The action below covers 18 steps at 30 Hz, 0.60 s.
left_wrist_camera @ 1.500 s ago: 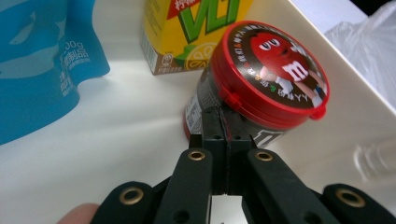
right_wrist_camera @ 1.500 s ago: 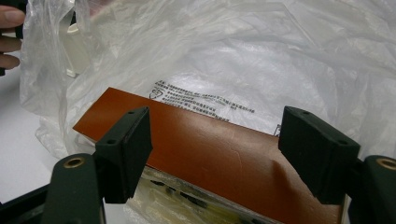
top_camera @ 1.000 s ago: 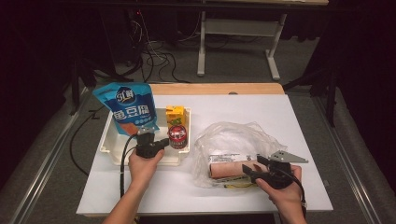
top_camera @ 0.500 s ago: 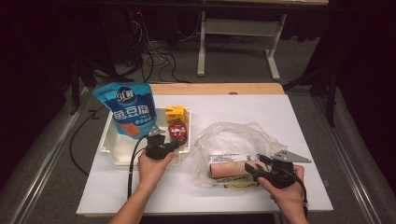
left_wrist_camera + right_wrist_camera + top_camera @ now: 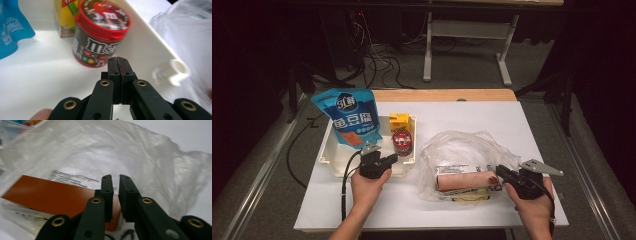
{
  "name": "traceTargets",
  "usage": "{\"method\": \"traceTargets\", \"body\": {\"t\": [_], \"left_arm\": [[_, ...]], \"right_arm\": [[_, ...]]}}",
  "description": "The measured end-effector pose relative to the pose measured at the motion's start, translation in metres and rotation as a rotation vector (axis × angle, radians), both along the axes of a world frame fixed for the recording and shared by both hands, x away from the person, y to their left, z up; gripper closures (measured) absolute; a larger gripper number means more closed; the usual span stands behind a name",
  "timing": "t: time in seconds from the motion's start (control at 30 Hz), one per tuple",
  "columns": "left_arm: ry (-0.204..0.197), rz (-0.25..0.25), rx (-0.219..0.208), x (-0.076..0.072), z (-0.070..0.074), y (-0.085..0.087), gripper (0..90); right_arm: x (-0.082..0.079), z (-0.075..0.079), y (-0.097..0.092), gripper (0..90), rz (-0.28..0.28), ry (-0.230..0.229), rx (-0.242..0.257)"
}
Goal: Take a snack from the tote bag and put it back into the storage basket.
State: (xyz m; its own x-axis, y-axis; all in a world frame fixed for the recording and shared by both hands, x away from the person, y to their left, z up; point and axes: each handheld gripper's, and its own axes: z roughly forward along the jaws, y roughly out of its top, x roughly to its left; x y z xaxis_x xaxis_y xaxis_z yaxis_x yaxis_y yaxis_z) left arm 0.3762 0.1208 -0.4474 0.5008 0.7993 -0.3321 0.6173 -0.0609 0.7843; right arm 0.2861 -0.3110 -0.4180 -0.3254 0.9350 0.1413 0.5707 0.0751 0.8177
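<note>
My left gripper point(image 5: 391, 159) hangs over the front rim of a white tray point(image 5: 329, 155), its jaws shut with nothing between them. In the left gripper view its tips point(image 5: 119, 60) point at a red-lidded M&M's jar point(image 5: 102, 32) just beyond. My right gripper point(image 5: 501, 171) sits at the right edge of a clear plastic bag point(image 5: 462, 147). Its jaws point(image 5: 114, 178) have just been closing and stand almost together on the bag's film point(image 5: 125, 150). Under the film lies an orange-brown package point(image 5: 50, 195).
The tray also holds a blue pouch point(image 5: 352, 117) and a yellow juice box point(image 5: 399, 121) beside the jar point(image 5: 402, 142). The bag holds the roll-shaped package point(image 5: 464, 178) and flat packets. White tabletop point(image 5: 472, 115) stretches behind the bag; floor cables lie beyond.
The right gripper's jaws have drawn together at the bag's edge and the hand has edged right. The left gripper has shifted slightly along the tray's front rim, still shut.
</note>
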Motion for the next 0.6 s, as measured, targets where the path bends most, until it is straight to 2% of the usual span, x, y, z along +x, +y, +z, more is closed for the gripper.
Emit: {"method": "traceTargets", "body": {"t": [0.03,0.2,0.43,0.6], "left_arm": [[-0.009,-0.005,0.000,-0.005,0.003,0.000,90.0],[-0.048,-0.034,-0.009,-0.032,0.013,-0.004,89.4],[-0.065,-0.102,-0.030,-0.063,0.016,-0.017,89.7],[-0.079,-0.150,-0.040,-0.072,0.018,-0.028,89.6]], "right_arm": [[0.000,-0.001,-0.003,85.8,-0.025,0.007,-0.017],[-0.003,-0.006,-0.009,86.7,-0.051,0.044,-0.049],[-0.011,-0.016,-0.010,86.7,-0.040,0.108,-0.077],[-0.014,-0.026,-0.008,87.3,-0.022,0.155,-0.069]]}}
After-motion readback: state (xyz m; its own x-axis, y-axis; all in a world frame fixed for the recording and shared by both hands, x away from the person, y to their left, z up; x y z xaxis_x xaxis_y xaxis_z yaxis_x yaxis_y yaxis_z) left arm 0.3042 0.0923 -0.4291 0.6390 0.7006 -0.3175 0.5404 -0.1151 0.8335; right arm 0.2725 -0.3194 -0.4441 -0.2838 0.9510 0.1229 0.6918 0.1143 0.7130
